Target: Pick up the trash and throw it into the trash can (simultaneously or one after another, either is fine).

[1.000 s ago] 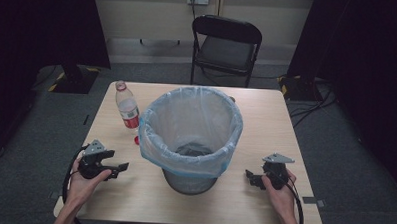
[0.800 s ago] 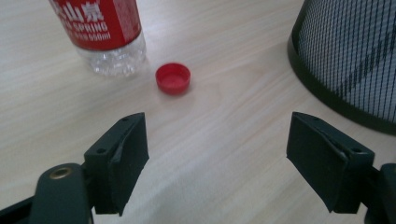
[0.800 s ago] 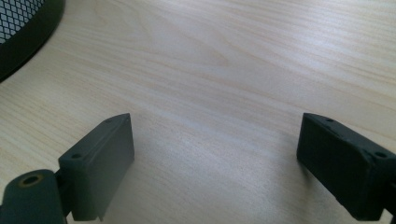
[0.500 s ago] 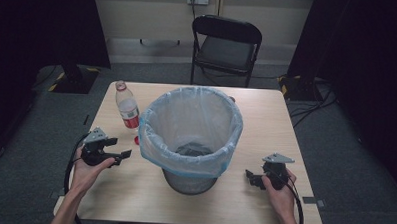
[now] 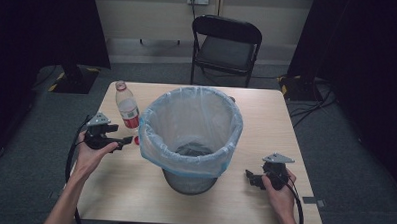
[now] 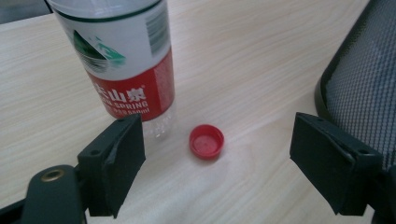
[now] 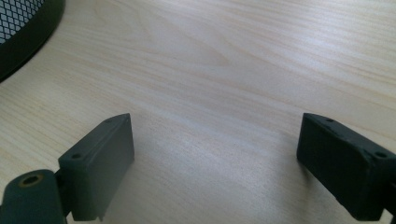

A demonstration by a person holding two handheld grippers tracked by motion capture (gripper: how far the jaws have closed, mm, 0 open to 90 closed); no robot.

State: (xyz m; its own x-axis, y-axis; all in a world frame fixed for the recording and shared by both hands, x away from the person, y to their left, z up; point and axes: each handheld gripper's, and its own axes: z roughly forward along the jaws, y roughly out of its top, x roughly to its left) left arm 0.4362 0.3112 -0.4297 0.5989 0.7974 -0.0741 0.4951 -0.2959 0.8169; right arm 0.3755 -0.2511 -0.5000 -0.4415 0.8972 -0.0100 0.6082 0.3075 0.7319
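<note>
Approach is the step in hand: left gripper (image 5: pixel 128 139), jaws just opened wide and empty, faces the red cap (image 6: pixel 206 141) lying at the bottle's (image 5: pixel 127 107) five o'clock, nine o'clock of the bin (image 5: pixel 191 127). Next it must straddle and pinch the cap. Right gripper (image 5: pixel 250 178) rests wide, empty, at five o'clock.

the table (image 5: pixel 266 119) takes the middle of the high view, with the bin (image 5: pixel 190 136) standing at its centre. the bottle (image 5: pixel 127 108) stands upright just left of the bin, and the cap (image 6: pixel 206 141) lies on the table at the bottle's foot, between bottle and bin. the left gripper (image 5: pixel 128 139) sits at centre left near the cap, the right gripper (image 5: pixel 248 177) at lower right. the chair (image 5: pixel 224 48) stands behind the table, top centre.
</note>
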